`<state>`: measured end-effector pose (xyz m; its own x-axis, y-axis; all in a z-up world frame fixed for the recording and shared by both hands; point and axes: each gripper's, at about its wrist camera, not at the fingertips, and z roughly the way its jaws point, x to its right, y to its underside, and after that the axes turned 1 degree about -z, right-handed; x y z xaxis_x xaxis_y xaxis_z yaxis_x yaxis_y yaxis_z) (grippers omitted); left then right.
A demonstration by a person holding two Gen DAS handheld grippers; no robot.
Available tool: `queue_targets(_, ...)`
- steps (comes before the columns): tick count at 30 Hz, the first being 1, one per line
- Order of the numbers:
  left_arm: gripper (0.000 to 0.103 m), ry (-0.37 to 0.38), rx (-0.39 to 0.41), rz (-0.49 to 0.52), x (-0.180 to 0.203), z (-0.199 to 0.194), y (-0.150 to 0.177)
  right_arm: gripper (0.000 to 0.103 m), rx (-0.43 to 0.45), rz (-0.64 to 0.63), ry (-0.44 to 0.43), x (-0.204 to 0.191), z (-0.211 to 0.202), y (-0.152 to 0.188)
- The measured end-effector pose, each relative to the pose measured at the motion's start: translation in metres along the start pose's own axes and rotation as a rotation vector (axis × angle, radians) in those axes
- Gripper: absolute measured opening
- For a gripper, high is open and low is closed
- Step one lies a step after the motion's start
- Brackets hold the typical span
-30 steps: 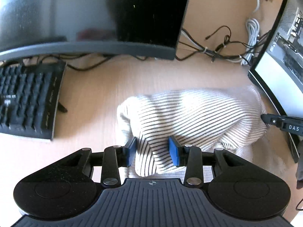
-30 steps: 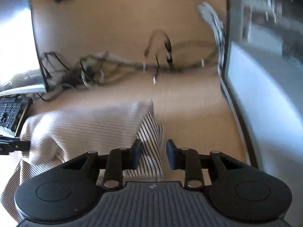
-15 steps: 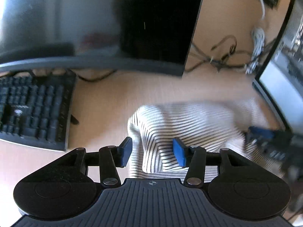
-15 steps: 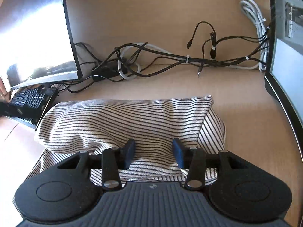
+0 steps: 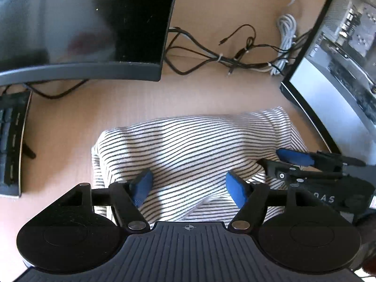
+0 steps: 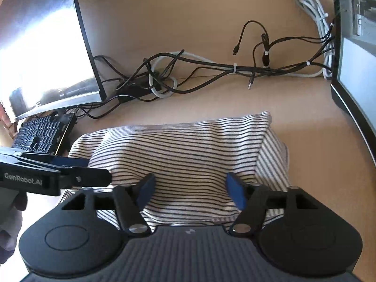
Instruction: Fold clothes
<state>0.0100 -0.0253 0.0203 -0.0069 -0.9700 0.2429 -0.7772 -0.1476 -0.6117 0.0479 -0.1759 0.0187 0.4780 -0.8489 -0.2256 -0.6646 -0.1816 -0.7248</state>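
A white garment with thin dark stripes (image 5: 195,150) lies folded in a thick bundle on the wooden desk (image 5: 70,127). My left gripper (image 5: 189,186) hovers over the bundle's near left part, its blue pads spread wide and still opening, the cloth below them and not pinched. My right gripper (image 6: 191,189) stands the same way over the near right part of the garment (image 6: 188,150), jaws opening, nothing gripped. In the left wrist view the right gripper (image 5: 312,164) shows at the right edge. In the right wrist view the left gripper (image 6: 56,171) shows at the left edge.
A dark monitor (image 5: 82,23) stands at the back left with a black keyboard (image 5: 11,141) beside it. A lit monitor (image 5: 340,58) stands at the right. Tangled cables (image 6: 211,68) run along the back of the desk.
Both grippers have let go of the striped cloth and spread their jaws wide. The fold now lies flat on the bundle. The left gripper has shifted toward the right.
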Motion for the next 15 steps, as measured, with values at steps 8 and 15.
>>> queue_targets(8, 0.069, 0.022, 0.03, 0.014, -0.02, -0.002, 0.001, 0.103, -0.005, -0.041, -0.01, -0.025, 0.009, 0.011)
queue_targets(15, 0.077, 0.019, 0.039, 0.025, -0.017, -0.001, -0.001, 0.103, 0.078, 0.074, -0.066, -0.009, 0.001, 0.017)
